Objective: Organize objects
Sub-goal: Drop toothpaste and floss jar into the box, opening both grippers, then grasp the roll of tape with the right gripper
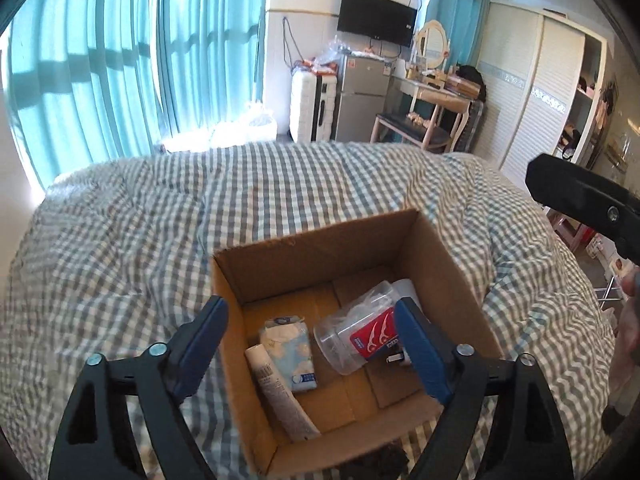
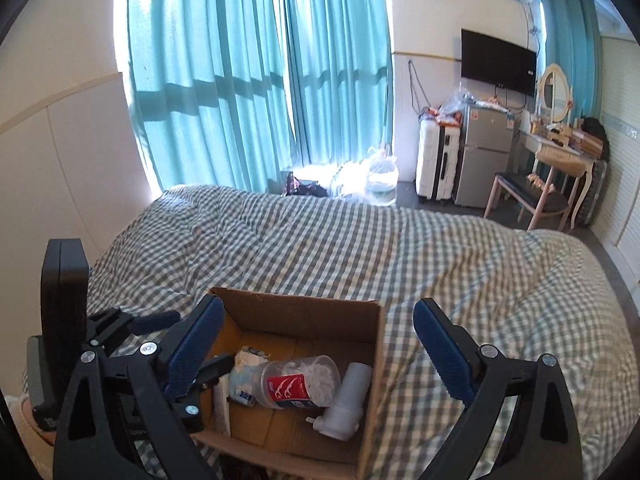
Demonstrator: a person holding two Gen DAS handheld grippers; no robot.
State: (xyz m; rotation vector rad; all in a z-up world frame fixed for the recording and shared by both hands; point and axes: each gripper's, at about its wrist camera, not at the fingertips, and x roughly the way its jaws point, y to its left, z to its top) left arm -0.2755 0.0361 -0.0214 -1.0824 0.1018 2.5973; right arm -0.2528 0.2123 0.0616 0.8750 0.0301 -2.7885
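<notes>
An open cardboard box (image 1: 312, 252) sits on the checked bed cover (image 1: 160, 220). In it lie a clear jar of floss picks with a red label (image 1: 360, 336), a blue tissue pack (image 1: 294, 354), a white tube (image 1: 280, 396) and a white bottle (image 2: 348, 398). My left gripper (image 1: 312, 348) is open and empty just above the box. My right gripper (image 2: 320, 348) is open and empty over the box (image 2: 296, 308); the jar (image 2: 298, 382) lies below it. The left gripper's black body (image 2: 120, 328) shows at the left of the right wrist view.
Teal curtains (image 2: 260, 80) hang behind the bed. A white suitcase (image 2: 436, 160), a small fridge (image 2: 486, 156), a dressing table with a chair (image 2: 556, 168) and a wall TV (image 2: 498, 62) stand at the far wall. A dark object (image 1: 380, 464) lies by the box's near edge.
</notes>
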